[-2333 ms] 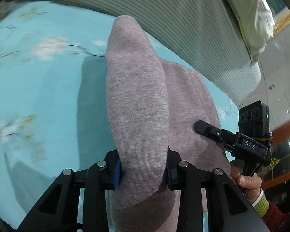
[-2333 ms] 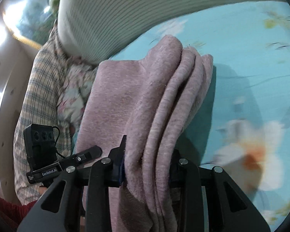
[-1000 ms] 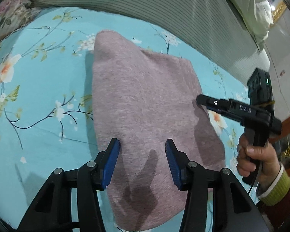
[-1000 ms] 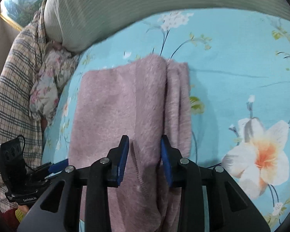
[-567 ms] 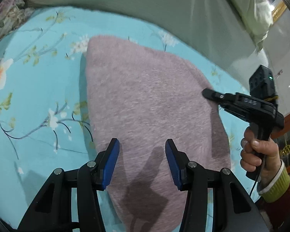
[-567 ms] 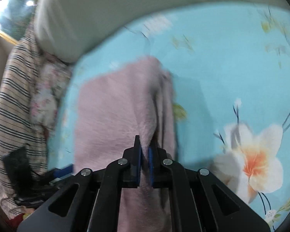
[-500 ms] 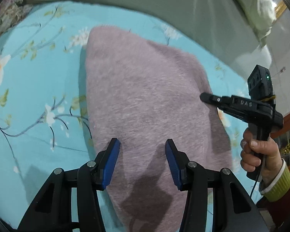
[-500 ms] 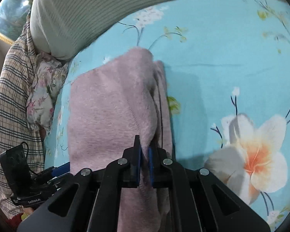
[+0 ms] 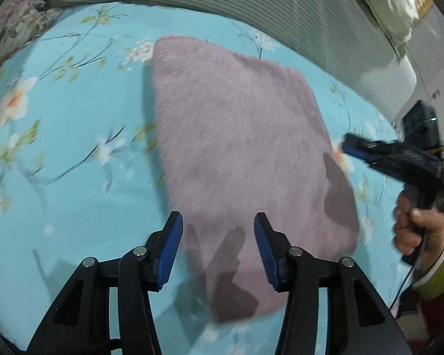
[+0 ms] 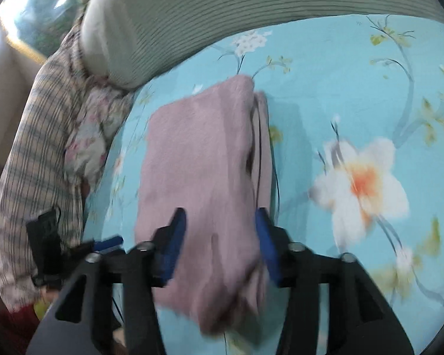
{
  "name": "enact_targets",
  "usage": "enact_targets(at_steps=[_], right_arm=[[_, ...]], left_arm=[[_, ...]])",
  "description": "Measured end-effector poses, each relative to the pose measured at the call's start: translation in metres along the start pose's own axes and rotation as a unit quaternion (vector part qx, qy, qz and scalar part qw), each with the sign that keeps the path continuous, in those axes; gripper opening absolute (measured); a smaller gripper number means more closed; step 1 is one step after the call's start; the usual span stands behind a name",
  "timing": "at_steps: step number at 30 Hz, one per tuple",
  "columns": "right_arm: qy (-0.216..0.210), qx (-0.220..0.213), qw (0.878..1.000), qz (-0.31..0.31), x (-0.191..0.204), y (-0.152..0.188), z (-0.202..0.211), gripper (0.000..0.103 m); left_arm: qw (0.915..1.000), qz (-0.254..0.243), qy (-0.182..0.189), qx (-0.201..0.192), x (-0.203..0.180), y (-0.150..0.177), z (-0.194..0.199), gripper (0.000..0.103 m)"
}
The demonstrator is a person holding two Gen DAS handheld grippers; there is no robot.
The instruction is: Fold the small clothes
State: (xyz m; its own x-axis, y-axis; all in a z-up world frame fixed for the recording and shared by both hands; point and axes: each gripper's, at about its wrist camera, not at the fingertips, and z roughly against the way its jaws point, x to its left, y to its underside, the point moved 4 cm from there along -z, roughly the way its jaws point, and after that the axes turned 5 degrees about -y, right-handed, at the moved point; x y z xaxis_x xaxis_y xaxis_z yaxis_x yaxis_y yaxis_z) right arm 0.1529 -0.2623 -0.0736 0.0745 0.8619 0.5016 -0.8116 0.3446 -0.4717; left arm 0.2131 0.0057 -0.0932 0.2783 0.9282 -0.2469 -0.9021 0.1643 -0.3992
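A bed spread with a turquoise floral sheet (image 9: 74, 148) fills both wrist views, a ribbed grey-green bolster (image 9: 251, 3) running along its far edge and a plaid cloth (image 10: 35, 153) bunched with a flowered pillow (image 10: 85, 136) at one end. At the centre of the sheet lies the mauve fleece garment (image 9: 239, 148), folded into a thick pad whose long axis runs away from both claws toward the bolster; its stacked layers show along the right-hand edge in the right wrist view (image 10: 204, 177).

The left claw (image 9: 217, 245) hangs over the near end of the pad, tilted steeply downward, its blue pads (image 9: 170, 245) spread to either side of the fabric without touching it, and its jaws are opening slightly. The right claw (image 10: 219, 239) also points down over its near end of the garment; its jaws are opening, the fleece lying between and below the pads (image 10: 174, 236) but, as far as the blurred frame allows, no longer pinched. In the left wrist view the right claw (image 9: 355, 148) sits just off the garment's right edge, gripped by a hand (image 9: 417, 227) in a yellow-green cuff.

Both claws stand about equally near the bundle; any further fold or lift would likely start from this near end.
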Motion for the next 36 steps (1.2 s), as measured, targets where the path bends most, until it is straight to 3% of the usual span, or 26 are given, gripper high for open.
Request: enact_targets(at_steps=[8,14,16,17,18,21,25,27,31,34,36], right_arm=[[-0.001,0.073,0.997,0.023,0.015,0.083,-0.004,0.053],[0.015,0.074,0.994,0.073,0.034,0.091,-0.024,0.05],[0.015,0.09,0.993,0.075,0.033,0.088,-0.032,0.013],[0.01,0.096,0.993,0.073,0.033,0.083,-0.032,0.007],[0.002,0.088,0.993,0.076,0.037,0.079,-0.026,0.007],[-0.026,0.045,0.993,0.109,0.053,0.064,0.01,0.007],[0.032,0.079,0.987,0.136,0.032,0.071,0.005,0.007],[0.056,0.1,0.984,0.133,0.017,0.08,-0.011,0.007],[0.055,0.106,0.988,0.097,0.001,0.088,-0.028,0.007],[0.051,0.103,0.99,0.079,-0.002,0.088,-0.019,0.015],[0.074,0.099,0.989,0.079,-0.009,0.086,-0.006,0.047]], left_arm=[[0.9963,-0.052,-0.047,0.049,0.004,0.089,0.009,0.052],[0.9955,-0.047,-0.079,0.024,-0.008,0.092,-0.002,0.052],[0.9949,-0.038,-0.092,0.013,-0.007,0.087,-0.008,0.052],[0.9943,-0.035,-0.1,0.01,-0.005,0.085,-0.01,0.052],[0.9939,-0.026,-0.107,0.011,-0.002,0.084,-0.014,0.051],[0.9955,0.012,-0.092,0.018,0.003,0.083,-0.02,0.029],[0.9953,0.003,-0.096,0.014,-0.007,0.088,-0.017,0.01],[0.9943,0.001,-0.104,0.024,-0.012,0.09,-0.023,0.009],[0.9933,0.0,-0.112,0.029,-0.015,0.09,-0.026,0.009],[0.9943,0.009,-0.1,0.037,-0.01,0.089,-0.028,0.009],[0.994,0.005,-0.098,0.047,-0.008,0.091,-0.026,0.009]])
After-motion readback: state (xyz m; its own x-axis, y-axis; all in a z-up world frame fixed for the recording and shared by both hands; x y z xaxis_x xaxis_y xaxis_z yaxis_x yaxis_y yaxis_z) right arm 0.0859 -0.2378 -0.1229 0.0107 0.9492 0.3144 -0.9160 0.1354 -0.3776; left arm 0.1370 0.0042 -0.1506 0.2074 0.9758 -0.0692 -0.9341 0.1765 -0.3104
